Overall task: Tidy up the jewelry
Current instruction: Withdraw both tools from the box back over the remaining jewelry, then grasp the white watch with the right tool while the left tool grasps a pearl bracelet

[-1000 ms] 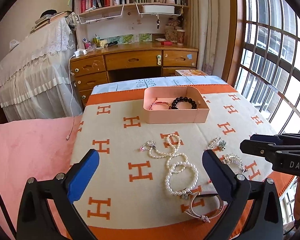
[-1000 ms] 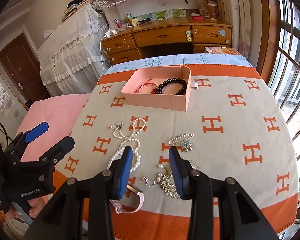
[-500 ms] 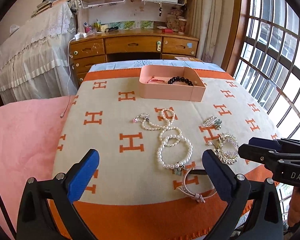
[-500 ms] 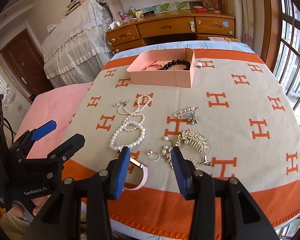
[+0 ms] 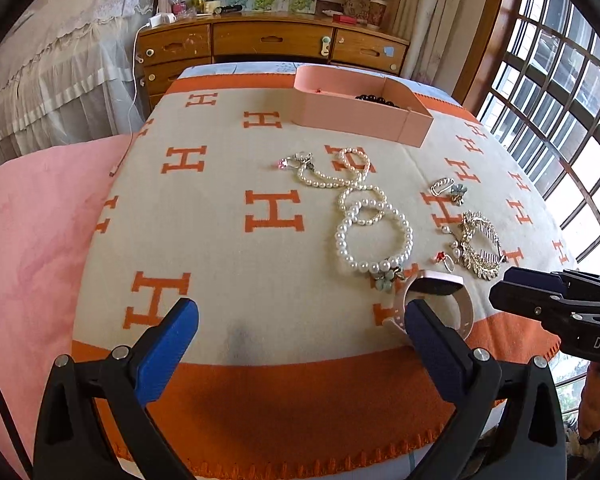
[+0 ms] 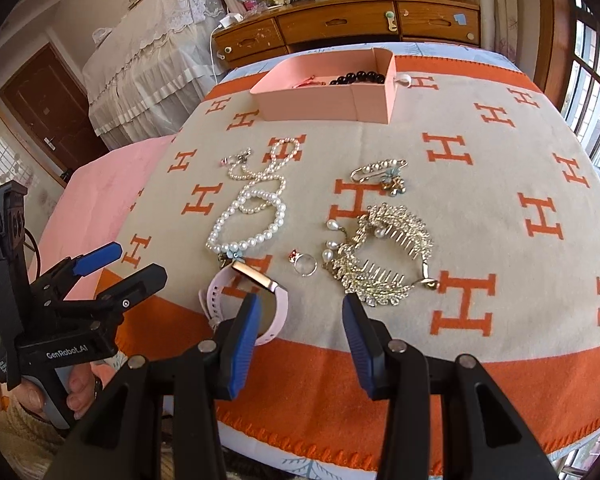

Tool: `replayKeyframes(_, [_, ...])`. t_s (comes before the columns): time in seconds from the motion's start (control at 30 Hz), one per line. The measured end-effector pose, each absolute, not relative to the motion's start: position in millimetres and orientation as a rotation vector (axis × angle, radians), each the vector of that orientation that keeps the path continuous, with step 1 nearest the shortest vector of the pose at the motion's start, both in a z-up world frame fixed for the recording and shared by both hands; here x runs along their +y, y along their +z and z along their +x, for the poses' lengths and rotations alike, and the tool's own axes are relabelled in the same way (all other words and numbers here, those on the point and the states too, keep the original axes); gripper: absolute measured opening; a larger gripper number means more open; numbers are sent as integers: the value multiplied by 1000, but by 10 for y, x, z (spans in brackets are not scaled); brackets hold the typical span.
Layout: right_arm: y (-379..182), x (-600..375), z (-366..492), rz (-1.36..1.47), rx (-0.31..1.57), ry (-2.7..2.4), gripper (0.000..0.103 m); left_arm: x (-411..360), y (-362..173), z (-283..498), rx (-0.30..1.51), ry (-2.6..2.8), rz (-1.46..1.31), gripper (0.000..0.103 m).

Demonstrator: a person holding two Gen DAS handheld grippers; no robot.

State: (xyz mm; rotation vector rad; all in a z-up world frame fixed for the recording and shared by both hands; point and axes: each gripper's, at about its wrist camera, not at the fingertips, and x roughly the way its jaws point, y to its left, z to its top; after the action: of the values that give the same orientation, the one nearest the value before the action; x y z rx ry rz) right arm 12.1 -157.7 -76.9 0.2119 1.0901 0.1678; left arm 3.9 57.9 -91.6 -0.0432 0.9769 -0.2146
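Jewelry lies on an orange-and-beige blanket (image 5: pixel 228 264): a pearl necklace (image 5: pixel 352 184), a pearl bracelet (image 5: pixel 374 236), a pink watch (image 6: pixel 246 296), a small ring (image 6: pixel 306 266), a gold hair comb (image 6: pixel 384 256) and a brooch pin (image 6: pixel 384 172). A pink box (image 5: pixel 360 106) at the far side holds a black bead bracelet (image 6: pixel 358 77) and a red cord. My left gripper (image 5: pixel 300 340) is open and empty over the near edge. My right gripper (image 6: pixel 300 320) is open and empty, just short of the watch and comb.
A wooden desk with drawers (image 5: pixel 272 46) stands beyond the blanket. A pink cover (image 5: pixel 32 240) lies to the left, a lace-draped piece of furniture (image 5: pixel 56 64) behind it. A barred window (image 5: pixel 560 92) is on the right.
Both grippers have pulled back toward the near edge of the blanket and dropped lower. The jewelry has not moved. Both stay open.
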Motion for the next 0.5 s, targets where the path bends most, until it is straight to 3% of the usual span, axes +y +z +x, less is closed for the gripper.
replayKeyframes(0.3, [-996, -1365, 266, 148, 1160, 216, 43, 562, -967, 79, 982, -225, -42, 102])
replayKeyframes(0.4, [-1035, -1360, 289, 146, 1156, 211, 27, 510, -969, 111, 976, -234, -27, 102])
replayKeyframes(0.47, [-1061, -1375, 302, 159, 1157, 219, 10, 467, -969, 132, 971, -243, -14, 98])
replayKeyframes(0.5, [-1064, -1389, 299, 169, 1154, 220, 9, 444, -972, 146, 971, -248, -5, 95])
